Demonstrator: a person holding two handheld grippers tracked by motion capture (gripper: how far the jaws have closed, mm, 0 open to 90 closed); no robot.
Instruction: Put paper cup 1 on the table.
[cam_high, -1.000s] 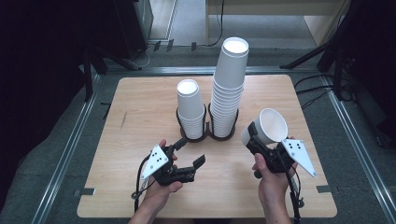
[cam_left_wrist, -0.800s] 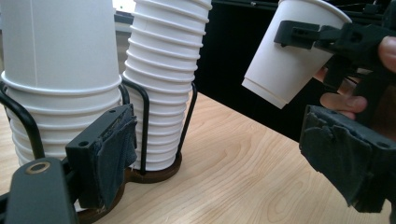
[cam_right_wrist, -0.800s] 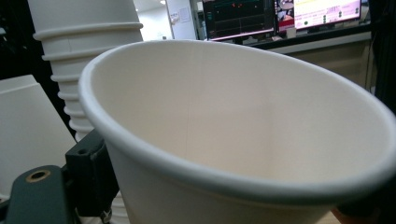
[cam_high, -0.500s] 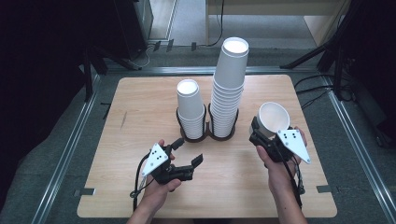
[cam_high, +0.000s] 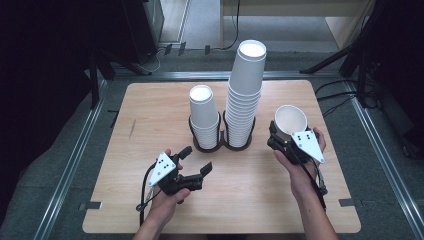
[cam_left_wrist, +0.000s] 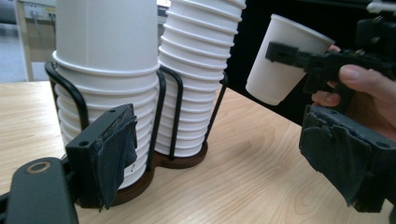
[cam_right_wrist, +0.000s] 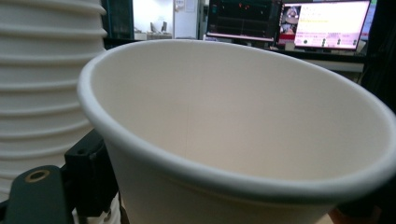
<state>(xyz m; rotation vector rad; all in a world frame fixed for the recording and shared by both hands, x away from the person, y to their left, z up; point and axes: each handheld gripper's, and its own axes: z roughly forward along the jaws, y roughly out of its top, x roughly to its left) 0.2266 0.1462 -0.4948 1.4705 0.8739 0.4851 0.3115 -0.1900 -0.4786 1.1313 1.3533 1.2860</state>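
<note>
Gripping a paper cup (cam_high: 290, 119) (mouth up), right gripper (cam_high: 276, 140).

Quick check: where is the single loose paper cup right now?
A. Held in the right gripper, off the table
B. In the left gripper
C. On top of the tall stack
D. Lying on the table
A: the right gripper clamps the paper cup above the table.
</note>
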